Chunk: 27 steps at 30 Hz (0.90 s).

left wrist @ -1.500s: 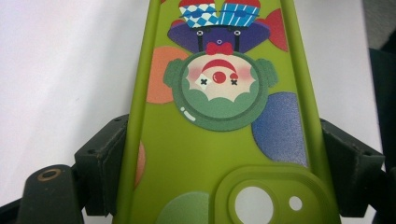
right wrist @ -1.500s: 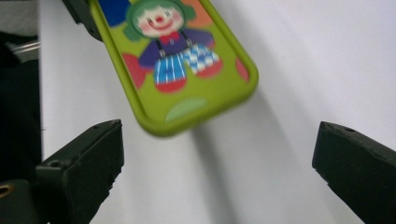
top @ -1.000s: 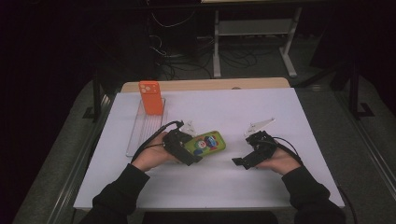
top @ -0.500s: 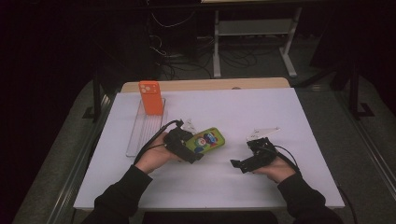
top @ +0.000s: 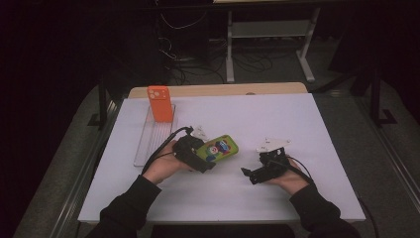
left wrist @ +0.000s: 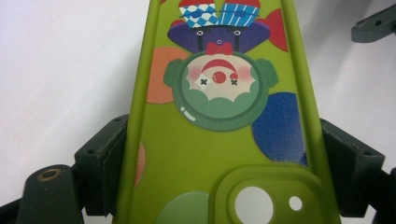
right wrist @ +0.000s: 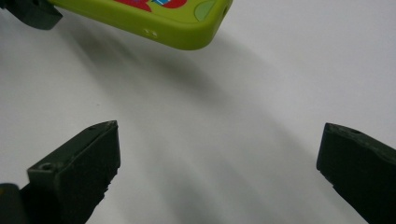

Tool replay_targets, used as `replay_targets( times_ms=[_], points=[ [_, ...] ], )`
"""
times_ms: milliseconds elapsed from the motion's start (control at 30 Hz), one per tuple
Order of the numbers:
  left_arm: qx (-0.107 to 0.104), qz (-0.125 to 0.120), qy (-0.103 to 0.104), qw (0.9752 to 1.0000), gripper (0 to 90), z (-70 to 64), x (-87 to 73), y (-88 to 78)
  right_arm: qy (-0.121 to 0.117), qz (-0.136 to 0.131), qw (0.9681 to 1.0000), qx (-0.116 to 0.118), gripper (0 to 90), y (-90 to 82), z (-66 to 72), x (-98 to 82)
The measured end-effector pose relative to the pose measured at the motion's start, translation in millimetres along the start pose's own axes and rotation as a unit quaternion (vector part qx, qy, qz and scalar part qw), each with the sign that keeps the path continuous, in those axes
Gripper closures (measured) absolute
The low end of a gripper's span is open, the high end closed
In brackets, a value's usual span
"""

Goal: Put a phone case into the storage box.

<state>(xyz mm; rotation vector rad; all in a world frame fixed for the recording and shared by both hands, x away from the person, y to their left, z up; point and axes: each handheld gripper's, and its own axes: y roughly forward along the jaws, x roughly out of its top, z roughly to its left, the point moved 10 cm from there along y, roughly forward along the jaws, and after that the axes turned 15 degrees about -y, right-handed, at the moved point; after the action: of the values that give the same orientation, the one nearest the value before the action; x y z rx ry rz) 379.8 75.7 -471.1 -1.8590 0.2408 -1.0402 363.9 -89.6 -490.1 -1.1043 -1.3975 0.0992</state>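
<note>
left claw [top: 210, 159]: clamped on the camera end of the green phone case [top: 218, 148], one jaw pressing each long edge. In the left gripper view the jaws sit flush against both rims, so I'd call it a firm side pinch that leaves the printed back free.

green phone case: held a little above the bench [top: 297, 124], near the middle, and sticking out from the claw toward 2 o'clock. The clown print [left wrist: 215, 81] faces up and the camera cutout [left wrist: 254, 203] sits right by the jaws. My guess is it's held by one end so the free end stays open for the other hand.

right claw [top: 247, 173]: jaws wide apart with nothing between them, resting low over the bench at about 4 o'clock from the case. In its own view the case's corner [right wrist: 187, 32] hangs ahead at roughly 11 o'clock, well apart. Looks like it's lined up to take the free end, not there yet.

orange phone case [top: 160, 103]: standing upright in the far end of the clear rack [top: 148, 144], at about 10 o'clock from the green one. Seems like that rack is where cases get parked on edge, and the slots nearer the person look free.

bench: plain white top, so a case set down flat would be awkward to pick up, which is probably why this one stays in the air.
</note>
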Motion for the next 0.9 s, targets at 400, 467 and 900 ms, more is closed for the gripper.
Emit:
replay_targets(
  times_ms=[400,467,900],
  points=[
    [-0.002,0.003,-0.002,1.0,16.0,-0.2,-1.3,1.6,-0.083,0.003,0.9949,-0.057,0.0,0.0,2.3,6.7],
    [0.0,0.003,0.004,1.0,16.0,0.3,-1.0,1.4,-0.109,0.008,0.9918,-0.066,0.0,0.0,1.0,6.1],
    [-0.002,0.001,0.001,1.0,16.0,-0.5,-0.8,2.4,-0.241,0.026,0.9605,-0.136,0.0,-2.5,0.7,11.5]
  ],
)
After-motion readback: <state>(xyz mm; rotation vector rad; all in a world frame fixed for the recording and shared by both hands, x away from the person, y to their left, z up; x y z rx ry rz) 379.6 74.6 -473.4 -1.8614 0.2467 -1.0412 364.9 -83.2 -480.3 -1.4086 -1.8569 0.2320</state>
